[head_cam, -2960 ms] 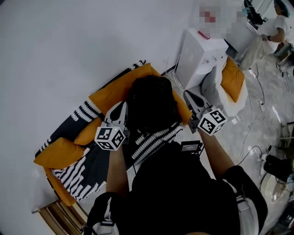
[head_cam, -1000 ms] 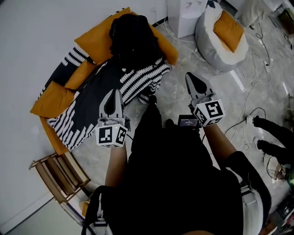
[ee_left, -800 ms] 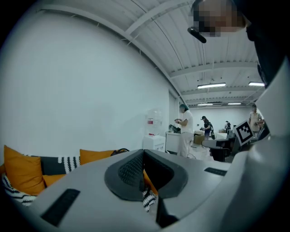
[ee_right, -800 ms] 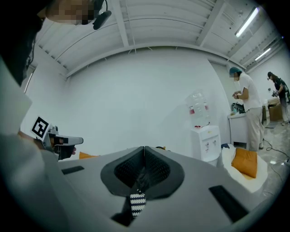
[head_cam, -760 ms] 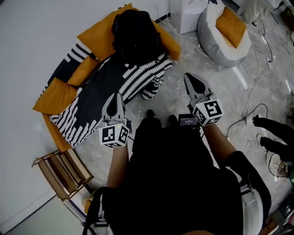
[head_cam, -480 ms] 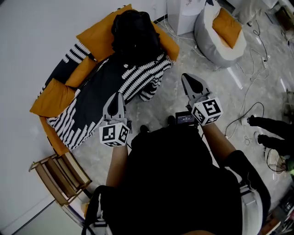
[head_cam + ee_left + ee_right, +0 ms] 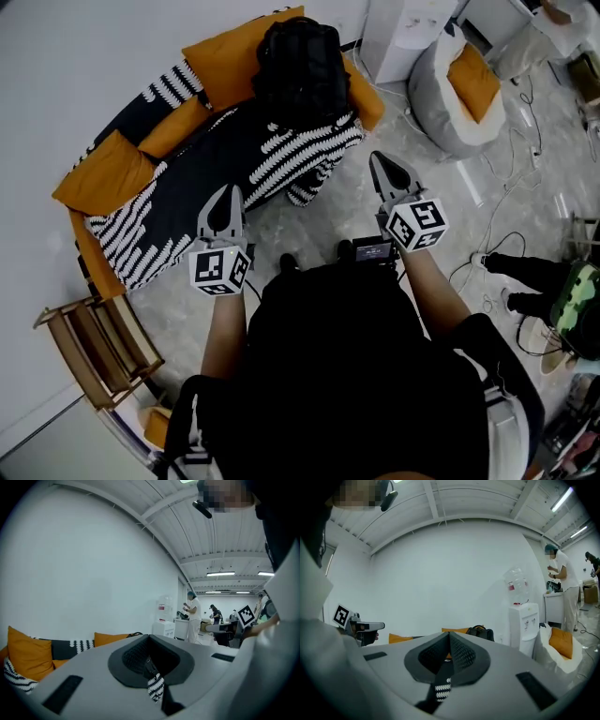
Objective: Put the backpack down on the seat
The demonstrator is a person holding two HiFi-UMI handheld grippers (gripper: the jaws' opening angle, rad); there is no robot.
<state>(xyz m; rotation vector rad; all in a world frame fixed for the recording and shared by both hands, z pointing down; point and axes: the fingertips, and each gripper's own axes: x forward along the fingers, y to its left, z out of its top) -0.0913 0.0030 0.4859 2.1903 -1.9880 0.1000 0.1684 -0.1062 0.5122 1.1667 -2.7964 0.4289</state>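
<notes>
The black backpack [image 7: 302, 66] stands on the right end of the sofa seat [image 7: 187, 178], leaning on an orange cushion [image 7: 234, 52]; the sofa carries a black-and-white striped throw. My left gripper [image 7: 227, 192] is held over the floor in front of the sofa, shut and empty. My right gripper [image 7: 382, 161] is level with it, also shut and empty, well short of the backpack. In the right gripper view the backpack [image 7: 481, 632] shows far off above the closed jaws of the right gripper [image 7: 449, 637]. The left gripper [image 7: 149, 638] points at the sofa's cushions [image 7: 28, 652].
A white water dispenser [image 7: 398, 37] and a grey beanbag with an orange cushion [image 7: 459, 89] stand right of the sofa. A wooden folding stool [image 7: 94, 347] is at the lower left. Cables [image 7: 497, 253] and another person's feet [image 7: 525, 281] are on the floor at right.
Both grippers were beside the backpack on the sofa; they have since drawn back over the floor, empty. The backpack stays on the seat, now farther away.
</notes>
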